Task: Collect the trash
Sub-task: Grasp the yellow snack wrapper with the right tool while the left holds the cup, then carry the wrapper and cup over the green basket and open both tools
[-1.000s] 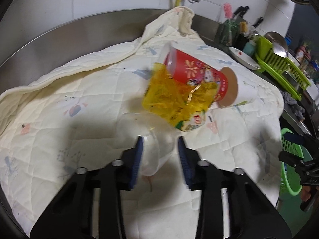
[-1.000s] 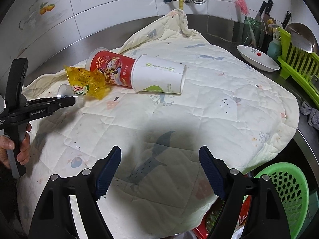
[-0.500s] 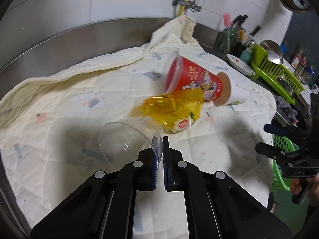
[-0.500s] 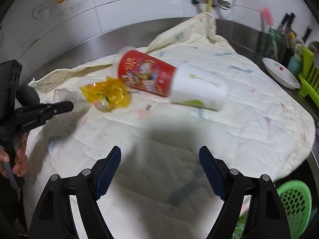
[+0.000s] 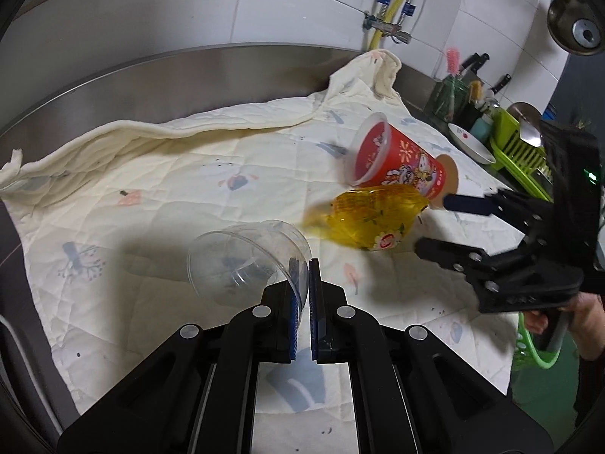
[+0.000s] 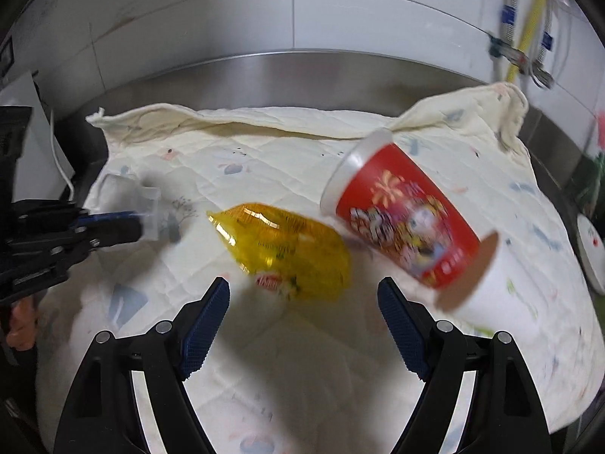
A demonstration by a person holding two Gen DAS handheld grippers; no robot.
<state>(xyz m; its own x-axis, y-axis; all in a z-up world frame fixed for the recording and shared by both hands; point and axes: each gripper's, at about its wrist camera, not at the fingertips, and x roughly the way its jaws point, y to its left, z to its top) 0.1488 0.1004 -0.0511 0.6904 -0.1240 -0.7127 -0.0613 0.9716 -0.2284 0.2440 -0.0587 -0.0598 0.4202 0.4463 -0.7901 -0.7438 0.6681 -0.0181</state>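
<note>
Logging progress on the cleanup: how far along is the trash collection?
Nothing looks binned yet. In hand: left gripper pinches the clear plastic cup by its rim. Left: yellow wrapper, which the open right gripper faces, and red cup, both on the quilt.

Left claw (image 5: 302, 272) clamped, right claw (image 6: 302, 299) agape

Left wrist view: mounted behind the left gripper (image 5: 302, 276), it looks forward and steeply down along the fingers at close range, with the clear plastic cup (image 5: 245, 257) at the fingertips. Right wrist view: mounted behind the right gripper (image 6: 302, 302), same downward pitch, with the yellow wrapper (image 6: 287, 249) just ahead. Shared field: the quilted cloth (image 5: 170, 189), wrapper, red cup (image 6: 404, 227), and each opposing gripper.
</note>
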